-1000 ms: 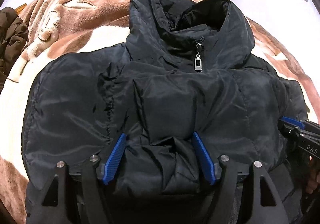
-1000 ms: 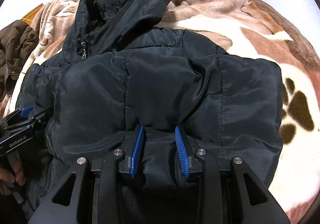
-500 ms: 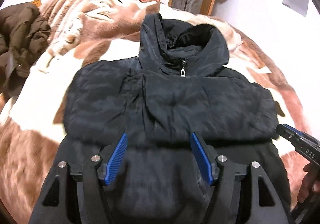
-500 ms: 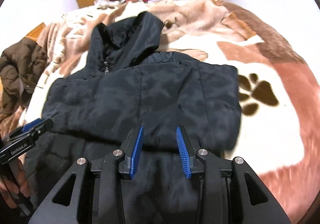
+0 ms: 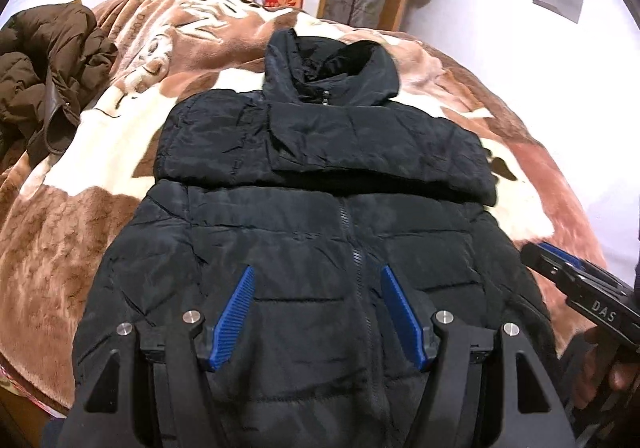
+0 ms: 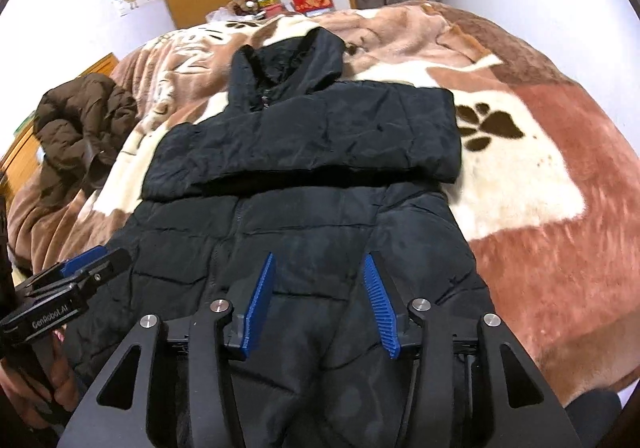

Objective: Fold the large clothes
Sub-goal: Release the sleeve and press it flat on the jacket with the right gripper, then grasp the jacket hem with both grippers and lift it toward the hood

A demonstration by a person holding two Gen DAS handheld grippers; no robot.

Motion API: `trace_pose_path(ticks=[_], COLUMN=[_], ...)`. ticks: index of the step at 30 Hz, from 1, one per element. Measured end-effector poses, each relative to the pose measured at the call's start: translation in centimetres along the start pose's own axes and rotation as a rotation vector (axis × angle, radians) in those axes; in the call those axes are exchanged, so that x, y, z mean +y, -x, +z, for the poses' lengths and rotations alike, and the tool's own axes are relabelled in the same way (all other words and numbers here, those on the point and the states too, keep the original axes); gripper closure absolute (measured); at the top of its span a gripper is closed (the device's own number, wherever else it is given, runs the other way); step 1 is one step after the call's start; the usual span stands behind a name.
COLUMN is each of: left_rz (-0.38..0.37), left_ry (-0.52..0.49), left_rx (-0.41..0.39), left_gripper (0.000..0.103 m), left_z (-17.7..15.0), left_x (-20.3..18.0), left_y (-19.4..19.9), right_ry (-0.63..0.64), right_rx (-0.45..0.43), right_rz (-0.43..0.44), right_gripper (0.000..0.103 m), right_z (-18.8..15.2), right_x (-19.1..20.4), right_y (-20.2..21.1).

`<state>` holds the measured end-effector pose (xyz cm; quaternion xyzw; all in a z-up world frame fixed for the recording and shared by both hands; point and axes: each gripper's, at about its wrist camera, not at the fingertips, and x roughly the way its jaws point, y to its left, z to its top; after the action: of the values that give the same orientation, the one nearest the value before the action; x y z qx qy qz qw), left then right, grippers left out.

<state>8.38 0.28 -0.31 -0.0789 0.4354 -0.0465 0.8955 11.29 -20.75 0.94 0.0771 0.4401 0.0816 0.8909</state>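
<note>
On the bed (image 5: pixel 100 208) | black jacket (image 5: pixel 320 232) lies flat, sleeves folded across chest, beyond both fingers' tips | left gripper (image 5: pixel 316 316) released, empty | right gripper (image 6: pixel 320 304) just been opening, nothing between | only right view shows paw print (image 6: pixel 488 126)

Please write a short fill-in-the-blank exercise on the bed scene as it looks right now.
1. The black jacket lies on a blanket printed with dark ____ prints.
2. Both sleeves are folded across the jacket's ____.
3. The jacket bunched at the bed's edge is ____ in colour.
4. Between the left gripper's pads there is ____.

Answers: paw; chest; brown; nothing
</note>
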Motion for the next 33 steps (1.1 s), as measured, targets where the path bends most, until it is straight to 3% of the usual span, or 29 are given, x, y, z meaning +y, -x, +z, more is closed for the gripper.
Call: trace_pose_path(ticks=[7, 18, 33], left_rz=[-0.024, 0.03, 0.061], left_ry=[0.006, 0.027, -0.041], left_rx=[-0.03, -0.096, -0.111], left_gripper=[0.035, 0.035, 0.035], left_z=[1.1, 7.3, 15.1], left_x=[-0.1, 2.9, 4.0], left_y=[1.0, -0.6, -7.8], right_ry=[0.039, 0.037, 0.145], right_rx=[-0.03, -0.076, -0.08], right_rz=[0.018, 0.032, 0.006], right_gripper=[0.054, 0.048, 0.048], right_z=[1.2, 7.1, 16.9], right_x=[1.5, 1.1, 1.3], right_y=[0.5, -2.0, -9.8])
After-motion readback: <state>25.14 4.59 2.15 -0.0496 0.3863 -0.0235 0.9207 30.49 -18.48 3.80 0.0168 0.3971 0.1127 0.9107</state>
